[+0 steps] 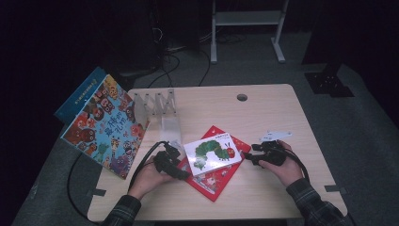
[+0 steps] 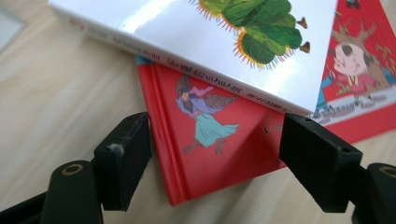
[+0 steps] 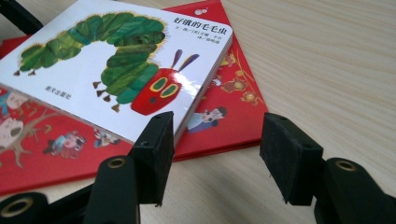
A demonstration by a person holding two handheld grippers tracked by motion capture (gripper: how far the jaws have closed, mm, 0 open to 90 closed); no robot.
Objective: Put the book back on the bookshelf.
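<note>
Left gripper [image 1: 181, 162]: jaws spread, nothing pinched. In the left gripper view the corner of the red book [image 2: 219, 140] lies between the fingers [image 2: 123, 161], with bare wood showing beside each pad; whether a pad touches the cover's edge cannot be told.

Red book [image 1: 219, 181]: flat on the table [image 1: 263, 108], between the two grippers, turned diagonally. Its near corner points at the person's edge of the table, with open wood around it.

White book [image 1: 211, 151]: stacked on the red book, caterpillar picture up, spine toward the left fingers. Its corner overhangs the red cover just ahead of the right fingers [image 3: 154, 149] in the right gripper view.

Right gripper [image 1: 248, 155]: jaws spread, nothing pinched. Its left pad sits just before the white book's corner; contact cannot be told. The right pad stands over bare wood, clear of both books.

Hidden or unclear: most of the red cover lies under the white book. The white tag [image 1: 275, 135] beyond the right hand is too small to read.

Far left of the fingers: a large picture book [image 1: 106, 125] leans tilted off the table's left edge, beside a clear rack [image 1: 162, 110]; a blue book [image 1: 77, 94] sits behind it.

Surface and room: pale wood top with a round hole [image 1: 242, 97] near the far edge, wide open room to the right. Grey floor, dark surroundings, cables, a white frame [image 1: 247, 28] behind.
</note>
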